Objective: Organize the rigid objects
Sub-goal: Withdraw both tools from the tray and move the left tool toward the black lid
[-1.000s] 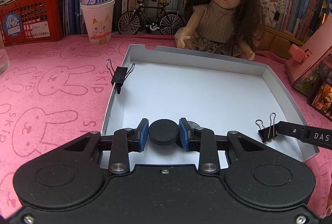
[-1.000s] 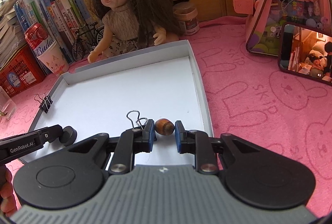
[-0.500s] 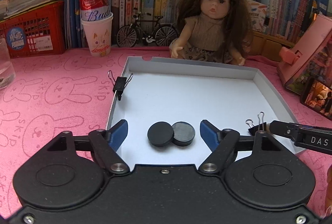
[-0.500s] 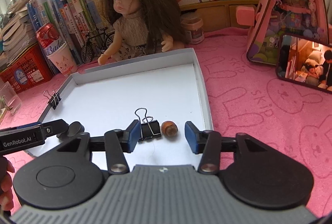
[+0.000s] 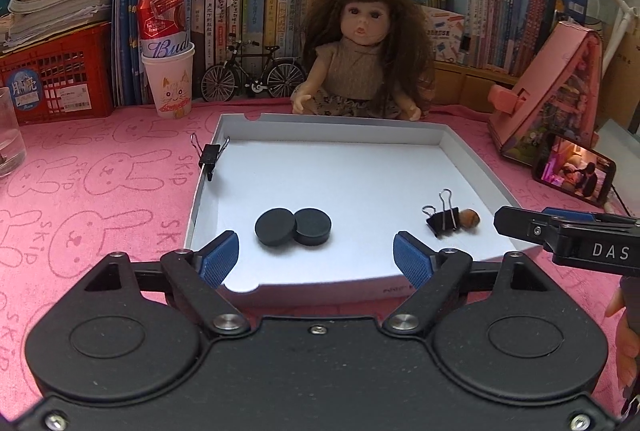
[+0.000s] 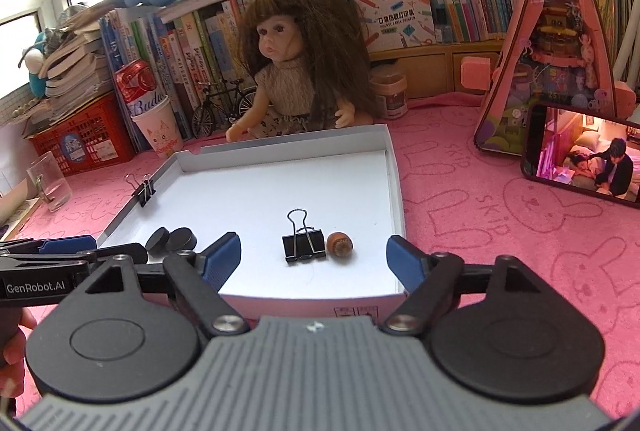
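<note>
Both grippers hang just short of the white tray, angled down, jaws opening with nothing between them.

The left gripper (image 5: 316,255) faces two black discs (image 5: 293,226) lying flat and touching; the right gripper (image 6: 314,257) faces a binder clip (image 6: 303,249) lying handles pointing away, a brown nut (image 6: 340,244) just beside it, all inside the tray (image 6: 394,191). Farther off, another clip (image 5: 209,156) grips the tray's left wall.

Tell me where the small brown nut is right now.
The nut lies on the white tray's floor near its right wall, right beside a black binder clip, ahead of the right gripper, whose jaws are opening around nothing.
</note>
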